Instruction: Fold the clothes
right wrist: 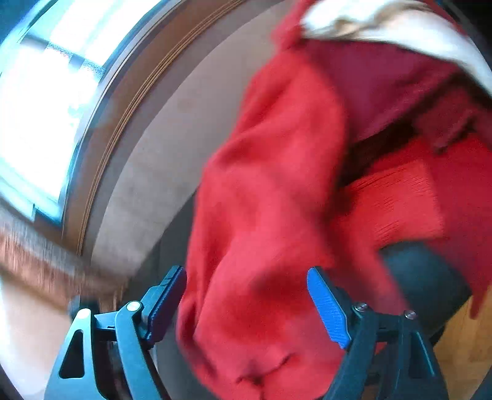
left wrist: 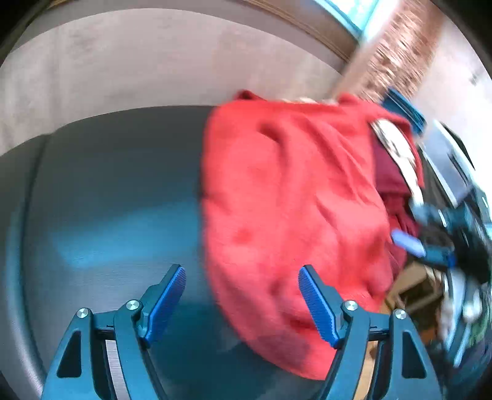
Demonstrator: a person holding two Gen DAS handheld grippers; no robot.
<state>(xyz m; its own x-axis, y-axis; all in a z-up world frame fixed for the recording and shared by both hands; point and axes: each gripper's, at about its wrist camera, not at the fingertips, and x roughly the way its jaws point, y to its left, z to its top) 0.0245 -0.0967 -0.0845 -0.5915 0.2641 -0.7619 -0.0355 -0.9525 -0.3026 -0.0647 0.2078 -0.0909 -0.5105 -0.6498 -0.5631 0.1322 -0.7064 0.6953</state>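
A red fleece garment (left wrist: pixel 292 215) lies bunched on a dark grey surface (left wrist: pixel 117 200), with a pale printed patch near its far right edge. My left gripper (left wrist: pixel 241 277) is open, its right finger over the garment's near edge, holding nothing. In the right wrist view the same red garment (right wrist: pixel 270 215) fills the middle, blurred, with a cream inner lining (right wrist: pixel 384 24) at the top. My right gripper (right wrist: pixel 246 283) is open with the red cloth lying between and below its fingers. The right gripper also shows blurred at the right in the left wrist view (left wrist: pixel 430 243).
A beige sofa back (left wrist: pixel 138 70) rises behind the dark surface. A wood-framed window (right wrist: pixel 46 107) is at the left, with a brown fringed rug or curtain (left wrist: pixel 393 52) nearby. Wooden floor (right wrist: pixel 461 344) shows at the lower right.
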